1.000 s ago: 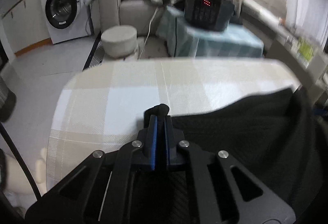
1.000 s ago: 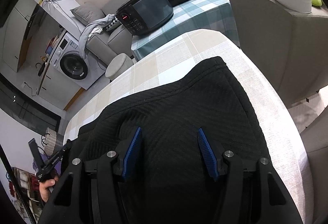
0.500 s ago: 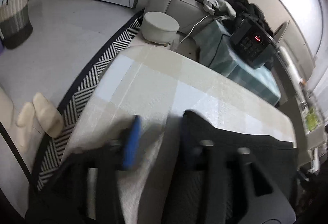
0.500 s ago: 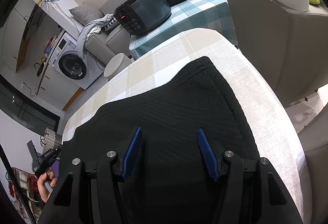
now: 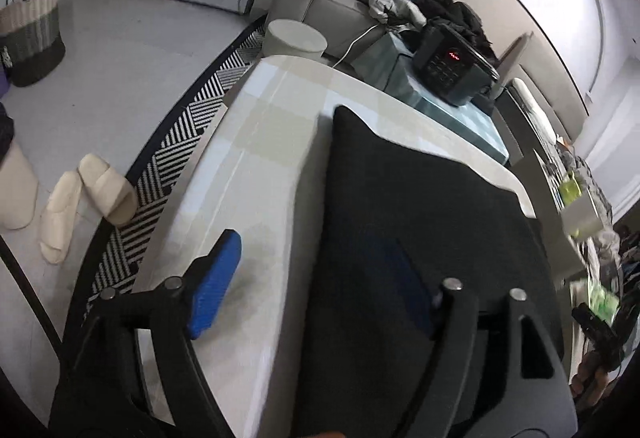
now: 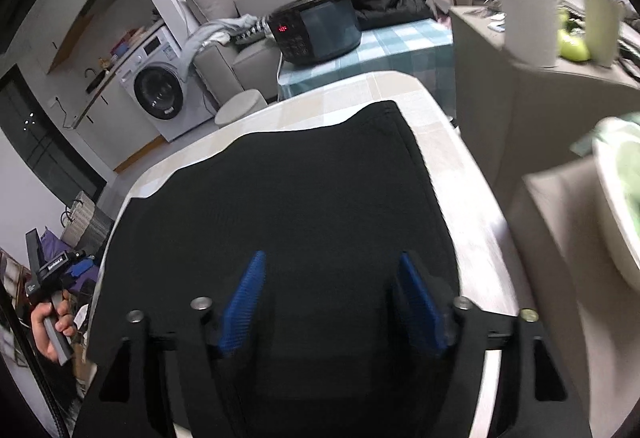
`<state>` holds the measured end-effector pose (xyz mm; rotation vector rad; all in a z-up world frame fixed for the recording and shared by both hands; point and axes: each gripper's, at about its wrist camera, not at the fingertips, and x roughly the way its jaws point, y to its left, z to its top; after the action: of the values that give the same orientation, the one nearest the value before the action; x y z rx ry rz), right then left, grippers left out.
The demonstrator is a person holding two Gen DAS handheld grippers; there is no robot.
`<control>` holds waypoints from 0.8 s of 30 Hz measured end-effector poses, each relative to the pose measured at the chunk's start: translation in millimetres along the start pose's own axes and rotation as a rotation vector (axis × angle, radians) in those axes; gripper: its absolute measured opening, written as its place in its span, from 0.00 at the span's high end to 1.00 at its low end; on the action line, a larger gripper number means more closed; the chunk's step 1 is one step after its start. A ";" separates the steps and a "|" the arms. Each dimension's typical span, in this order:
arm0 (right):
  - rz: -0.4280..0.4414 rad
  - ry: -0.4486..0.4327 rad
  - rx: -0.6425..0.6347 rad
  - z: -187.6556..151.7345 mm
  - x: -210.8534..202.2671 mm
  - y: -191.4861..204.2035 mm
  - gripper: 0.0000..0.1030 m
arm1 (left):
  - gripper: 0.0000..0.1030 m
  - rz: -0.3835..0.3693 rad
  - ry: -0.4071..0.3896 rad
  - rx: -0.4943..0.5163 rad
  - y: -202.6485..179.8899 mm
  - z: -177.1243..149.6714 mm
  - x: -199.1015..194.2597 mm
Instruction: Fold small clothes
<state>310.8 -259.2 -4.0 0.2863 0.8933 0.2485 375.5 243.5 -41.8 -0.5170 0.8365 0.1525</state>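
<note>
A black knit garment point(image 5: 420, 205) point(image 6: 320, 197) lies flat on the table with the checked cloth point(image 5: 260, 141) point(image 6: 460, 173). My left gripper point(image 5: 316, 278) hovers over the garment's left edge. Its jaws are opening: one blue pad stands over bare cloth, the other over the black fabric, and nothing is pressed between them. My right gripper point(image 6: 332, 298) hangs over the near part of the garment. Its jaws are also opening, with only the flat fabric below them. In the right wrist view, a hand holds the left gripper point(image 6: 44, 278) off the table's left edge.
A black cooker with a red display point(image 5: 452, 73) point(image 6: 316, 33) sits on a teal checked table behind. A round stool point(image 5: 296, 41), washing machine point(image 6: 160, 93) and sofa stand beyond. Slippers point(image 5: 84, 197) and a woven basket point(image 5: 28, 33) are on the floor at left. A cabinet with a white cylinder point(image 6: 528, 17) borders the right.
The left gripper, earlier shut on the garment's edge, has let go, opened wide and pulled away with a roll. The right gripper has opened wider and drawn back; the garment lies flatter.
</note>
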 end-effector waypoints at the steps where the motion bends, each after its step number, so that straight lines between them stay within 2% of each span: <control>1: 0.010 -0.007 0.011 -11.4 -12.3 -1.9 0.27 | 0.16 0.009 -0.004 0.014 -2.5 -14.2 -15.3; 4: 0.016 -0.013 0.059 -42.3 -37.7 -11.9 0.25 | 0.01 0.024 -0.009 0.030 -10.5 -53.8 -51.0; 9: 0.040 -0.023 0.171 -88.5 -65.1 -35.1 0.25 | 0.01 0.027 -0.014 0.084 -30.5 -112.5 -92.1; 12: 0.048 -0.009 0.271 -110.8 -68.5 -52.8 0.24 | 0.01 0.040 0.001 0.101 -36.9 -133.4 -102.1; 17: 0.109 0.004 0.413 -134.1 -66.5 -74.6 0.25 | 0.01 0.012 0.027 0.052 -29.7 -148.4 -106.8; 24: 0.217 0.022 0.437 -123.8 -49.8 -60.9 0.28 | 0.01 -0.006 0.054 0.015 -24.7 -164.4 -107.9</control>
<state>188.3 -315.0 -62.3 0.7897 0.9346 0.2549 201.6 148.4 -43.8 -0.5117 0.8882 0.1271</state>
